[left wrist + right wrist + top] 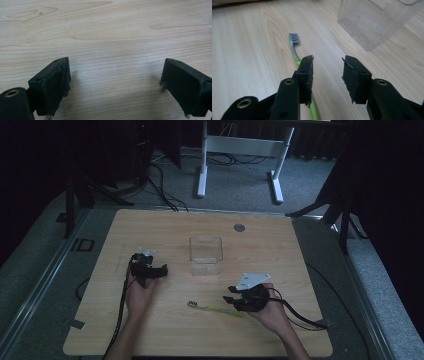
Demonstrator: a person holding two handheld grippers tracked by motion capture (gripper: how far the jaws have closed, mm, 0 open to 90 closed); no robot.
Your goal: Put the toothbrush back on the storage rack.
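bench: pale wooden top; everything in play rests on it.
clear box: open-topped see-through container standing upright near the middle of the bench, beyond both hands; in the right gripper view it rises ahead and to the right of the jaws.
left tool: held low over bare wood to the left of the clear box, jaws spread wide with nothing between them; well apart from the toothbrush.
right tool: just beside the handle end of the toothbrush, jaws about half spread and pinching nothing; in the right gripper view only bare wood lies in the gap.
toothbrush: green handle and grey bristle head, lying flat on the bench in front of the clear box, between the two hands; its handle runs under and outside the left-hand jaw of the right gripper view, not between the jaws.
step, as i judge it: lining the right tool up to take the toothbrush, probably bound for the clear box.
risk, missed grip: the handle sits off to one side of the gap, so closing now would likely meet air or shove it sideways.
risk, slip: the handle is thin and flat on the wood; a shallow pinch could let it roll or pivot out.
risk, box: swinging a long brush toward a light container could knock it over.
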